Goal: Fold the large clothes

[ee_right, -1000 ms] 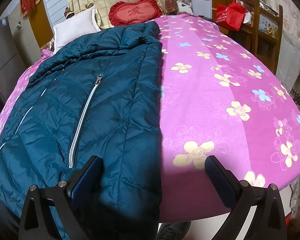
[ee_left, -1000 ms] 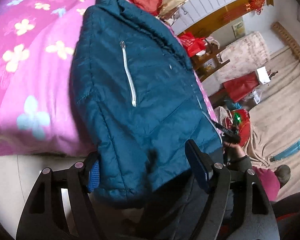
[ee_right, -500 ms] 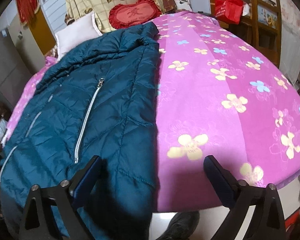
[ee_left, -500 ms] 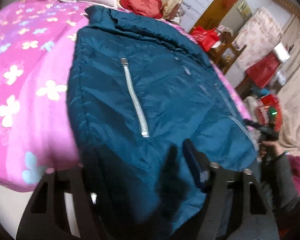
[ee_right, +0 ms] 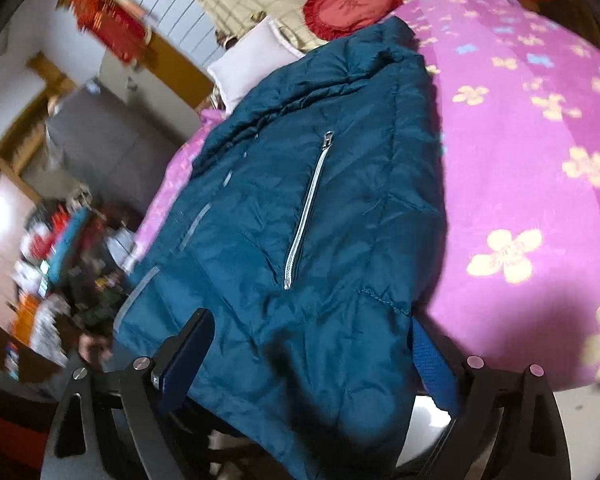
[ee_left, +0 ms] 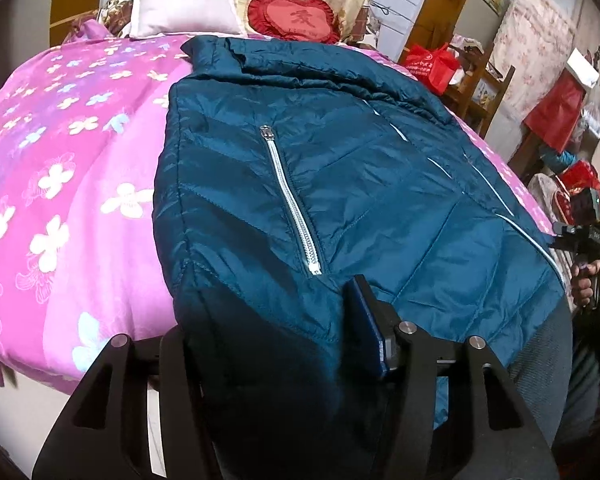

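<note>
A teal quilted jacket [ee_left: 340, 184] with silver pocket zips lies face up on a pink flowered bedspread [ee_left: 60, 168], its collar toward the pillows. Its hem hangs over the near edge of the bed. My left gripper [ee_left: 272, 344] stands at the hem's left corner, jaws apart, with the hem fabric lying between them. My right gripper [ee_right: 312, 356] stands at the hem's other corner in the right wrist view, jaws wide apart, with the jacket [ee_right: 300, 208] draped between the fingers. Neither is pinched tight on the cloth.
A white pillow [ee_left: 184, 4] and a red heart cushion [ee_left: 296, 16] lie at the head of the bed. A wooden chair with a red bag [ee_left: 432, 64] stands to the bed's right. Cluttered floor and furniture surround the bed.
Both grippers have moved in over the jacket's hem. The right gripper swung left, from the bare bedspread to the hem corner. The left jaws have narrowed around the fabric.
</note>
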